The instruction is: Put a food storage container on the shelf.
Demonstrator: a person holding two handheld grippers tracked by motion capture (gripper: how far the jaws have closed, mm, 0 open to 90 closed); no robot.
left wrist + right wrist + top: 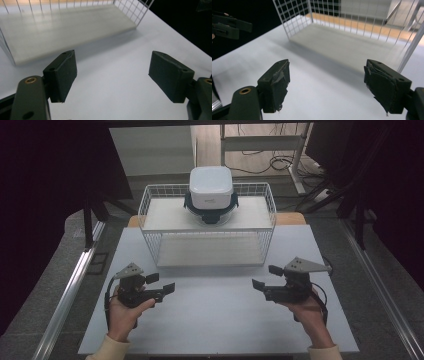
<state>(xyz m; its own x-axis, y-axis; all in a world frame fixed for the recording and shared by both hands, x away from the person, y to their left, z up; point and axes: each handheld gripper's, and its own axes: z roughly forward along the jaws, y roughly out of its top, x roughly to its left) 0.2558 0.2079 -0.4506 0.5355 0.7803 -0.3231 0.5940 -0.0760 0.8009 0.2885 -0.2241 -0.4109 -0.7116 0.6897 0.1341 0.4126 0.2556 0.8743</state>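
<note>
Both tongs stand apart and empty: in the high view the left gripper (161, 284) and right gripper (266, 276) flank the wire rack (150, 207), likely lining up on the lidded container (211, 187) atop it. The left gripper view faces the rack's lower shelf (62, 27). The right gripper view faces it too.

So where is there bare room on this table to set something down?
The white table is bare between the left gripper and right gripper, up to the wire rack. The rack's lower shelf is bare; its upper shelf holds the lidded container mid-shelf.
</note>
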